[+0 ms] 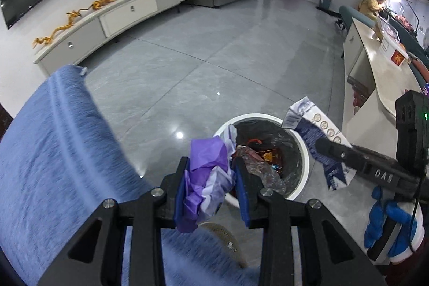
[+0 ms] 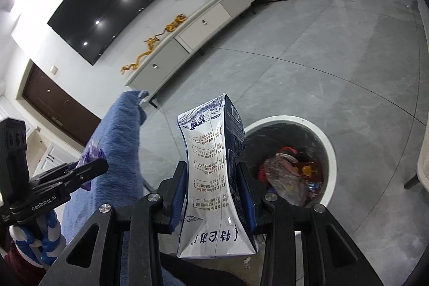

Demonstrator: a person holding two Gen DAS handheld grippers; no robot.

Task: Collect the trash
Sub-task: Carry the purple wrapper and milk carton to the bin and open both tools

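The right gripper (image 2: 211,195) clenched a crushed milk carton (image 2: 214,178), its long axis running forward along the fingers, Chinese print facing up, beside the white trash bin (image 2: 328,149). The left gripper (image 1: 210,195), lettered "GenRobot.AI", squeezed a crumpled purple wrapper (image 1: 205,173) at the bin's rim (image 1: 304,152), near a blue cloth (image 1: 53,152).

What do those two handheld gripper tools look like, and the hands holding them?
Both are black angular frames with silver bolts and blue pads inside the fingers. The right gripper bears "DA6" lettering, a black box with a green light and a thin black cable; the left gripper reads "GenRobot.AI". The hand wears a blue-and-white glove.
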